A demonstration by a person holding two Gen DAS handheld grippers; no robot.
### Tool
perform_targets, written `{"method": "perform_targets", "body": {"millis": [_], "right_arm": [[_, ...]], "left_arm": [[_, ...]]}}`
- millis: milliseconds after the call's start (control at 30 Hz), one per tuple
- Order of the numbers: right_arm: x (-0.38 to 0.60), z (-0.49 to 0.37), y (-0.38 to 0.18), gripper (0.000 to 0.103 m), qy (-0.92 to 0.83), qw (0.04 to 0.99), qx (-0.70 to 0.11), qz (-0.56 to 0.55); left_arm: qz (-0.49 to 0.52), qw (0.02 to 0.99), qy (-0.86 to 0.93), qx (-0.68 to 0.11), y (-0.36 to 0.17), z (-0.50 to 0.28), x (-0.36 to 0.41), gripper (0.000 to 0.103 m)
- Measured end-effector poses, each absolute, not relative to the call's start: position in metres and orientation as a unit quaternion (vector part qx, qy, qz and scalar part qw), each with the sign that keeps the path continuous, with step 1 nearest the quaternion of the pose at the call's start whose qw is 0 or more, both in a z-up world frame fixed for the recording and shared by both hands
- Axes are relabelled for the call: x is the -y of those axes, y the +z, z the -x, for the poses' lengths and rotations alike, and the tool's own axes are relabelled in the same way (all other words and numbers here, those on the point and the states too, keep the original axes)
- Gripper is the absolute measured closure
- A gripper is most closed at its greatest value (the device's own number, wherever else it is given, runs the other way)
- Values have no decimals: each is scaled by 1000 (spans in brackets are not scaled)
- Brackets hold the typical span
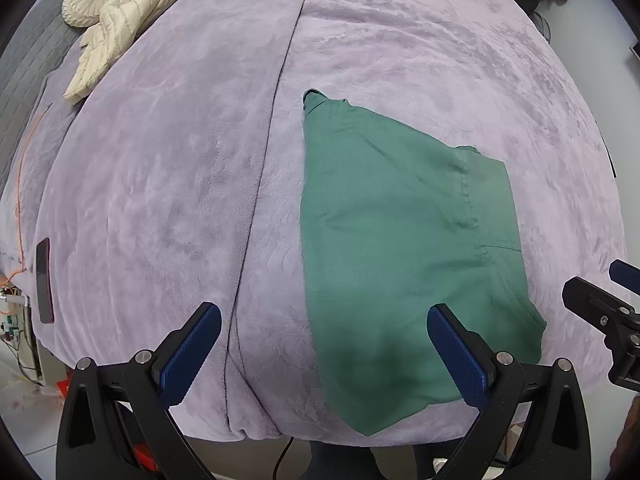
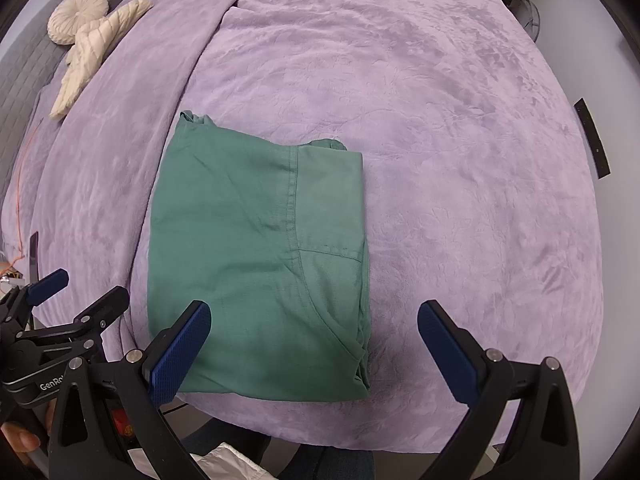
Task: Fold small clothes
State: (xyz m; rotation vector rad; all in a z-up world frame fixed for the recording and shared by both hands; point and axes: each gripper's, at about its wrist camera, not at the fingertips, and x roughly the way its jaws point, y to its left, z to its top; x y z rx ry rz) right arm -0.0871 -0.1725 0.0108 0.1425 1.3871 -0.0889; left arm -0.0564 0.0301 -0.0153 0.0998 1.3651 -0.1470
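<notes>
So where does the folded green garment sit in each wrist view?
Left wrist: green garment right of centre, running down to the bed's near edge.
Right wrist: green garment left of centre, also at the near edge.
Shared landmark: the cream quilted jacket lies upper left in both.

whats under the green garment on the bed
The folded green garment lies flat on the purple blanket, which shows all around it. Whatever lies beneath its own folded layers is covered and cannot be seen. Both grippers are open above it, holding nothing.
</notes>
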Motion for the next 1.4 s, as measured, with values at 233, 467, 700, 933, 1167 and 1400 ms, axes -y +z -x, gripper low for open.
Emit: {"method": "perform_targets", "body": {"millis": [233, 467, 700, 933, 1167, 1400], "right_arm": [[175, 85, 11, 0, -39, 764, -640, -65], [177, 85, 11, 0, -36, 764, -641, -67], [178, 84, 11, 0, -34, 762, -643, -69], [178, 84, 10, 0, -31, 762, -643, -67], [178, 83, 10, 0, -31, 762, -644, -67], [179, 82, 9, 0, -31, 760, -645, -68]], "left_arm": [[-46, 771, -64, -632, -16, 58, -28, 0], [-44, 771, -61, -633, -16, 60, -26, 0], [-43, 770, -59, -634, -16, 59, -24, 0], [-43, 769, -58, -636, -17, 59, -25, 0], [-43, 768, -58, -636, -17, 58, -25, 0], [-44, 767, -56, -638, -19, 58, -25, 0]]}}
